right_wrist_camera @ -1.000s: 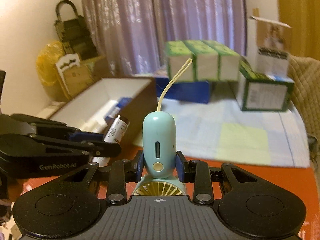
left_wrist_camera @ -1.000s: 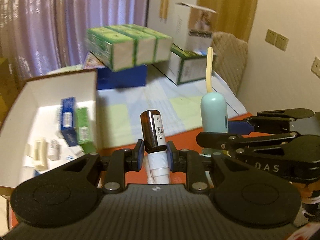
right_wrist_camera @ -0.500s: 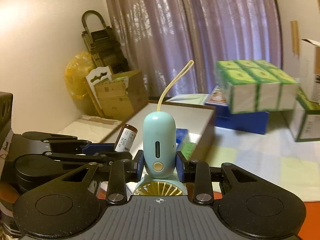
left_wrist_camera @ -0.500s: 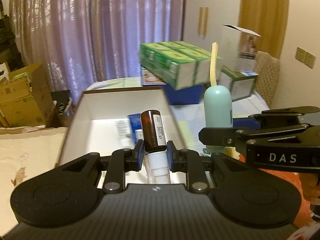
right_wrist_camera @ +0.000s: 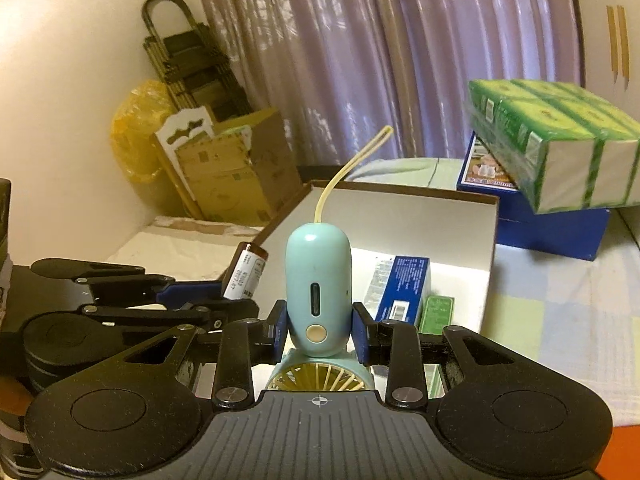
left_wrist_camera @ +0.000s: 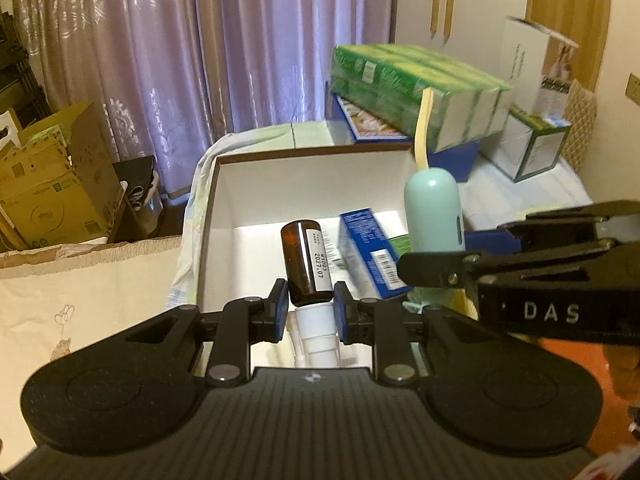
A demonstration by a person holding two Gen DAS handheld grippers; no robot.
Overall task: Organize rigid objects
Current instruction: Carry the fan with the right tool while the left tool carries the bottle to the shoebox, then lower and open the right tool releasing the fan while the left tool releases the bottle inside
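Left gripper clamps a brown bottle, right gripper a handheld fan, above the white box; side-by-side release risks collision.

The green cartons are blurred, their print unreadable; fan head half hidden.

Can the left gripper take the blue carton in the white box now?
Probably not: the left gripper is shut on the brown bottle, so the blue carton in the white box must wait.
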